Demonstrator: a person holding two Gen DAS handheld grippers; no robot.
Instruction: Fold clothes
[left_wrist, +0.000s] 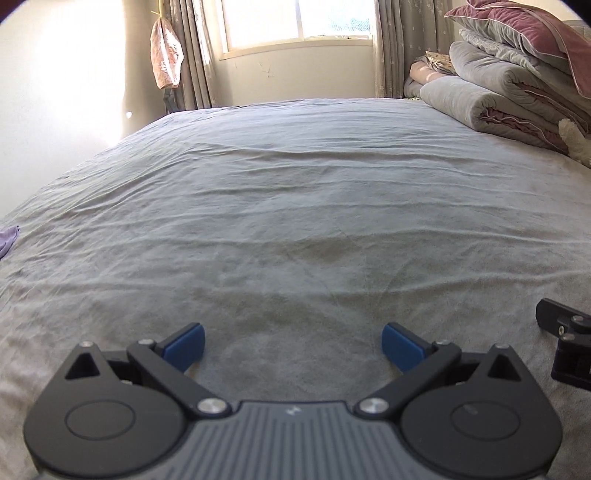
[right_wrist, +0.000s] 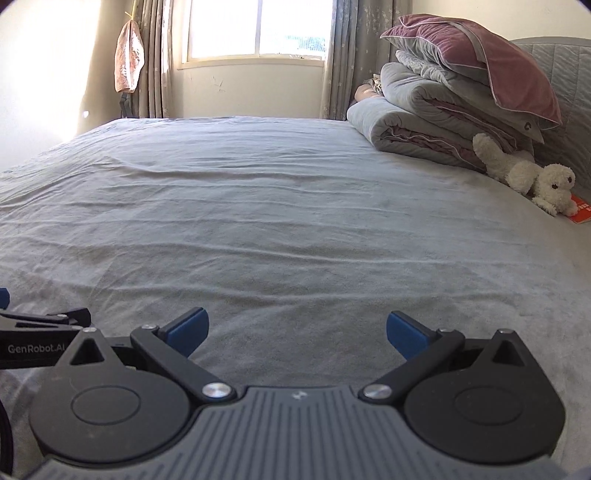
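- Hovering low over the bed (left_wrist: 295, 192): left hand-held gripper (left_wrist: 293, 347), jaws spread wide, grasping nothing; blue pads (left_wrist: 184, 345) apart over bare grey sheet.
- Right hand-held gripper (right_wrist: 297, 334): likewise spread and empty, just beside the left one.
- Clothes to fold: none ahead of either gripper. Only candidate is a purple cloth (left_wrist: 9, 238) at the far left edge of the bed, mostly cut off; whether it is a garment cannot be told.
- Risk: jaws closing on the wrinkled sheet instead of clothing, since both lie low over its loose creases.
- Risk: the two grippers knocking together, being so close side by side.
- Left view only: the purple cloth.
- Right view only: white plush dog (right_wrist: 532, 177) and an orange item (right_wrist: 580, 210) beside the stacked quilts (right_wrist: 443, 114).
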